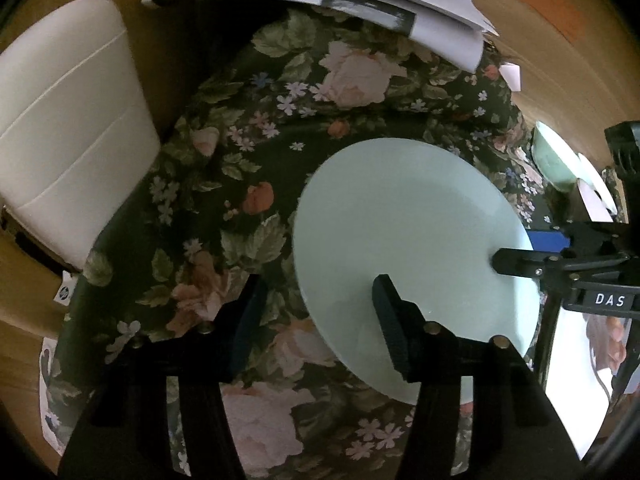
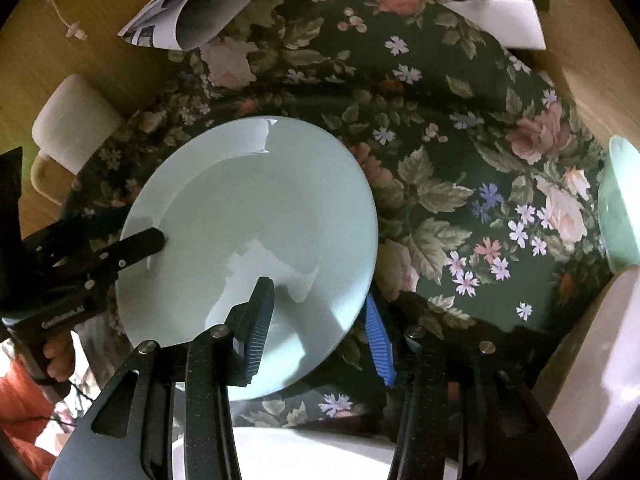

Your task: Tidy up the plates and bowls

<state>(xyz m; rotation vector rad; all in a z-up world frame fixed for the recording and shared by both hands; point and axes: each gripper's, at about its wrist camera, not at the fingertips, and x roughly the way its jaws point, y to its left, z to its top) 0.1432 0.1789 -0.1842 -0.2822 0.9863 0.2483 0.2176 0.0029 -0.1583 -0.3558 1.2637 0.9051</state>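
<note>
The pale green plate [image 2: 248,240] is above the flowered tablecloth [image 2: 440,160], tilted. The right gripper [image 2: 316,332] holds its near rim between 2 half-closed jaws. The left gripper [image 1: 320,320] has 1 finger [image 1: 394,332] over the plate's edge; whether it clamps, I cannot tell.

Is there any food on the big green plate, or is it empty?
Empty. The plate shows only a smooth pale green surface with shiny reflections in both views; nothing lies on it but the tips of gripper fingers over its rim.

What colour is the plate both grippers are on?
Pale mint green, plain and glossy, no pattern. The plate shows best in the right wrist view.
</note>
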